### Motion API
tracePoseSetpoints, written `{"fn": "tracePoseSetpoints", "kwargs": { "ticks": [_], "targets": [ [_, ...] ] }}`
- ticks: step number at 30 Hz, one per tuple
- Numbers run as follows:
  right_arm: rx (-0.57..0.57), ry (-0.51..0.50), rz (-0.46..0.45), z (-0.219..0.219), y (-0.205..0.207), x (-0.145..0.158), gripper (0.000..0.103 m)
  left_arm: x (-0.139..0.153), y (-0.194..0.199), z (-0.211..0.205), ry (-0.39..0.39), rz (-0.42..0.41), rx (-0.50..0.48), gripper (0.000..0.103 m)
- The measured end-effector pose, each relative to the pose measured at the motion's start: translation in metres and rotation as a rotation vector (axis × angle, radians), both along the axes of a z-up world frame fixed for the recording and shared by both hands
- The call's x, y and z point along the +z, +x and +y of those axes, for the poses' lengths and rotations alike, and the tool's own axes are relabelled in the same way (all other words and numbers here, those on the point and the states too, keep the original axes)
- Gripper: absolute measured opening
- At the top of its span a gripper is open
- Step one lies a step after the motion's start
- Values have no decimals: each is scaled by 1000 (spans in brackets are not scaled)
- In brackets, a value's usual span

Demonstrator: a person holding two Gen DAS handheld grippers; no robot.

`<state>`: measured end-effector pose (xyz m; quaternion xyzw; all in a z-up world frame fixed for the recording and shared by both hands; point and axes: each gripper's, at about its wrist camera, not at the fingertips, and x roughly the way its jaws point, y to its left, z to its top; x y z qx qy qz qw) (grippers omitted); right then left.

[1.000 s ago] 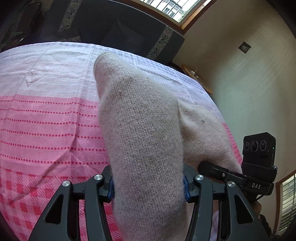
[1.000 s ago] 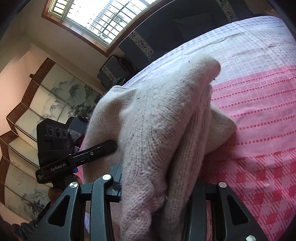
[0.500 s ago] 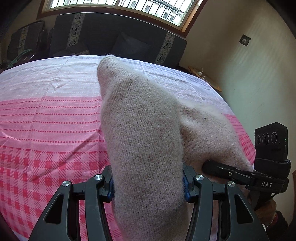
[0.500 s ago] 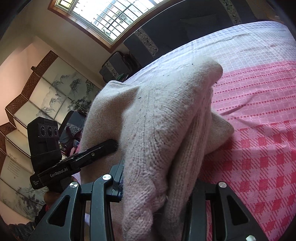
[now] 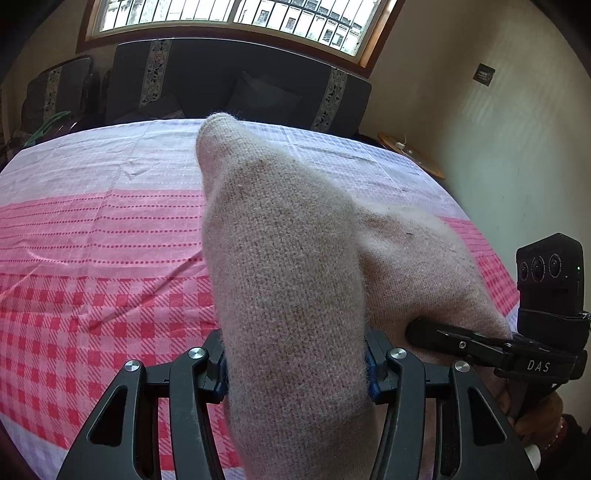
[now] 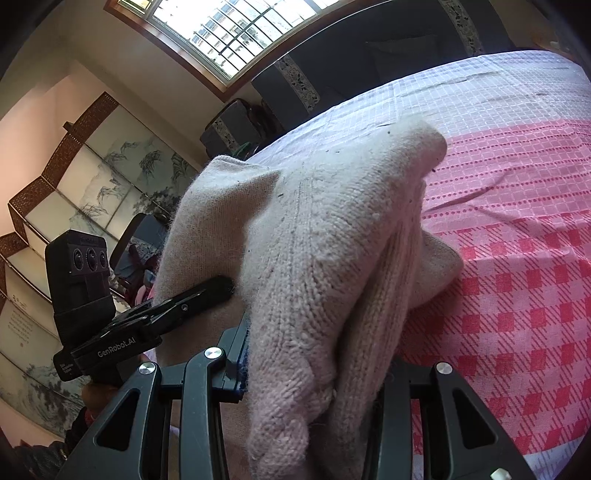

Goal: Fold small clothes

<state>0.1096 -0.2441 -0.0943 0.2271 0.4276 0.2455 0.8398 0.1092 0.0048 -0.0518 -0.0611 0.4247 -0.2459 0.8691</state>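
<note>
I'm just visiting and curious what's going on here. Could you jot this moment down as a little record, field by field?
garment: beige knit sweater, bunched, held by both grippers
left gripper: shut on the sweater, a fold draping over its jaws
right gripper: shut on the sweater, thick bunch between its jaws
surface: cloth in pink and white, with checks and dotted stripes
sweater contact: whether a lower corner touches the cloth, cannot tell
background: dark sofa, window, painted screen
fold: not yet laid flat
</note>
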Motion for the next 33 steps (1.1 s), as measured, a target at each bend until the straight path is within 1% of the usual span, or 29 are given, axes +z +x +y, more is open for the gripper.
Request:
{"fn": "tracePoseSetpoints", "kwargs": {
  "ticks": [20, 33],
  "targets": [
    [20, -32, -18, 7, 0, 1, 36, -5, -37, 13, 22, -20, 8, 54],
    [28, -29, -24, 9, -1, -2, 36, -9, -66, 22, 36, -36, 19, 54]
  ]
}}
